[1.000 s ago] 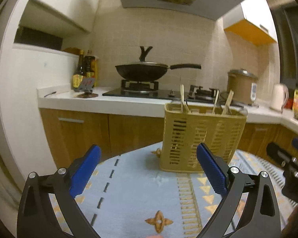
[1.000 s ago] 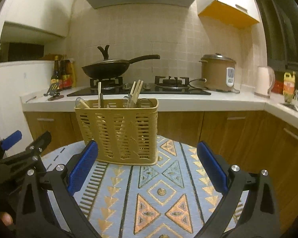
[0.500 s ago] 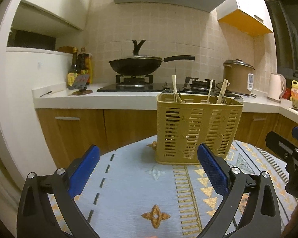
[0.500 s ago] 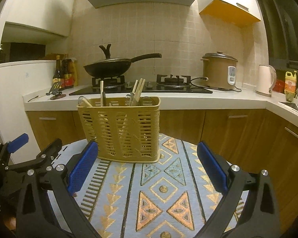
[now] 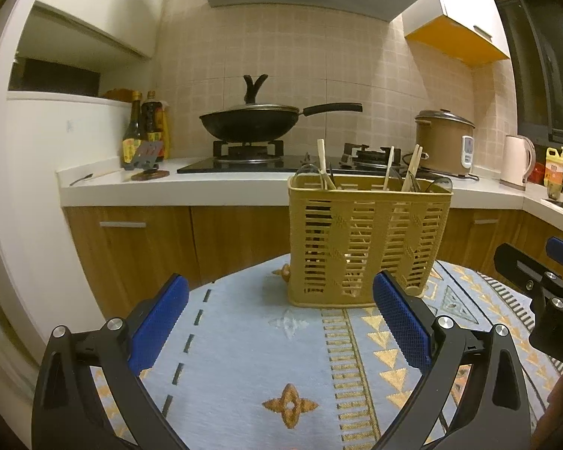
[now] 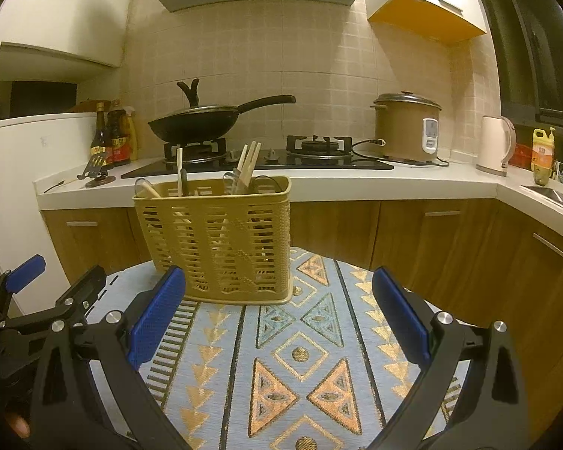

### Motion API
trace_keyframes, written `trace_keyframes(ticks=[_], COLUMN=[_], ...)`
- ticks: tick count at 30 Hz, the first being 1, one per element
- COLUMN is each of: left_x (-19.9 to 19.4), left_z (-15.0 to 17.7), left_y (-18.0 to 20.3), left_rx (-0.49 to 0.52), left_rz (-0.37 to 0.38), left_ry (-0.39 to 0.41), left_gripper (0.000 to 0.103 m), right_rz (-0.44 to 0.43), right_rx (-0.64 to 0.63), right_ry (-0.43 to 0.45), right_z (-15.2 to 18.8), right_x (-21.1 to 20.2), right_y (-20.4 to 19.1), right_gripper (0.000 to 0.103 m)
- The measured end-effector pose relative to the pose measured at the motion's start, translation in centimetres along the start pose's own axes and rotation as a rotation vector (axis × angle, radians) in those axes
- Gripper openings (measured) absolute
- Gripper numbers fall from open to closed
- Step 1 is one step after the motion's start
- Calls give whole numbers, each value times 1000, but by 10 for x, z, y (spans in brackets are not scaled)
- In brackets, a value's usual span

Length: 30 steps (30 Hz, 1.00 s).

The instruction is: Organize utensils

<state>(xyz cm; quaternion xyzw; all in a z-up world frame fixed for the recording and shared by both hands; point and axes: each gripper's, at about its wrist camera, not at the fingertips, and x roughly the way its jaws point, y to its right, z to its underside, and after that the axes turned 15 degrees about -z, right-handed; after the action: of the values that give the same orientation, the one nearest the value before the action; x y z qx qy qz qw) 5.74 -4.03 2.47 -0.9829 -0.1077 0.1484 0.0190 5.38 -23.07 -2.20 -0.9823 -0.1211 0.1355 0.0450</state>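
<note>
A yellow slotted utensil basket [image 5: 368, 240] stands upright on the patterned tablecloth [image 5: 251, 367]; it also shows in the right wrist view [image 6: 221, 240]. Wooden chopsticks [image 6: 247, 167] and spoons [image 5: 307, 172] stick up out of it. My left gripper [image 5: 281, 322] is open and empty, a little in front of the basket. My right gripper [image 6: 279, 318] is open and empty, in front and right of the basket. The left gripper also shows at the right wrist view's left edge [image 6: 52, 288].
Behind the table runs a kitchen counter [image 5: 206, 187] with a black wok [image 5: 251, 123] on the stove, sauce bottles [image 5: 142, 131], a rice cooker [image 6: 407, 131] and a kettle [image 6: 495, 144]. Wooden cabinets [image 6: 469, 247] stand below.
Both grippers have drawn back and levelled slightly; the basket sits a little higher and more upright in both views. Both stay open and empty.
</note>
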Motion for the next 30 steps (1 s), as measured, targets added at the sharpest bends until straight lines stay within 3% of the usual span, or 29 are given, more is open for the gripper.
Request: trace_keyframes(ticks=[30], left_x=[-1], left_z=[2], left_y=[7], left_rx=[29], left_rz=[2], left_ry=[12], left_gripper=[95], right_rz=[-14], right_rx=[19], right_ry=[-4], right_z=[-1], right_x=[0], right_y=[1], right_gripper=[95])
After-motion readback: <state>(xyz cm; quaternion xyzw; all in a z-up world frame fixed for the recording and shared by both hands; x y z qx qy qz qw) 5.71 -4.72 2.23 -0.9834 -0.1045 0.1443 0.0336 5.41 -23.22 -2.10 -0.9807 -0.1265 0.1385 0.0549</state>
